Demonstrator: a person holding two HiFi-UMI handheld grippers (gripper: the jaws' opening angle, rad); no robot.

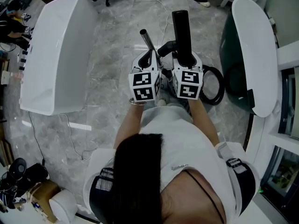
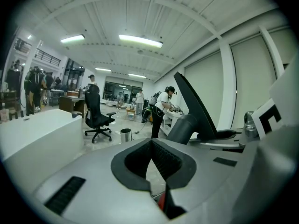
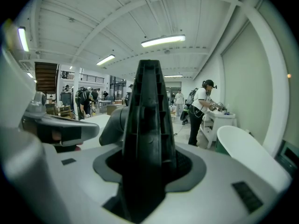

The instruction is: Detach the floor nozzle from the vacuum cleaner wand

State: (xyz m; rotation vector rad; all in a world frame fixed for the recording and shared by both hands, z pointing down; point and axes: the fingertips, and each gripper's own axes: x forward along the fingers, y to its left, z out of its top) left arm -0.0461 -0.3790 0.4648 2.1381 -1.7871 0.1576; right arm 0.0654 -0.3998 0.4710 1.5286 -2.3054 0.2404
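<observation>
- Clamping the black floor nozzle (image 1: 181,29), the right gripper (image 1: 184,60) holds it upright between its jaws, pointing toward 12 o'clock.
- Left gripper (image 1: 152,63), just at its 9 o'clock, is clenched with nothing showing between its pads.
- Metal wand (image 1: 149,43) juts out beyond the left gripper.
- Black hose (image 1: 216,85) lies at 3 o'clock.

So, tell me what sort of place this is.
Probably a large open-plan workshop or lab: long strip lights on a high ceiling, an office chair on a polished stone-look floor, white tables, and people working at benches behind.
</observation>
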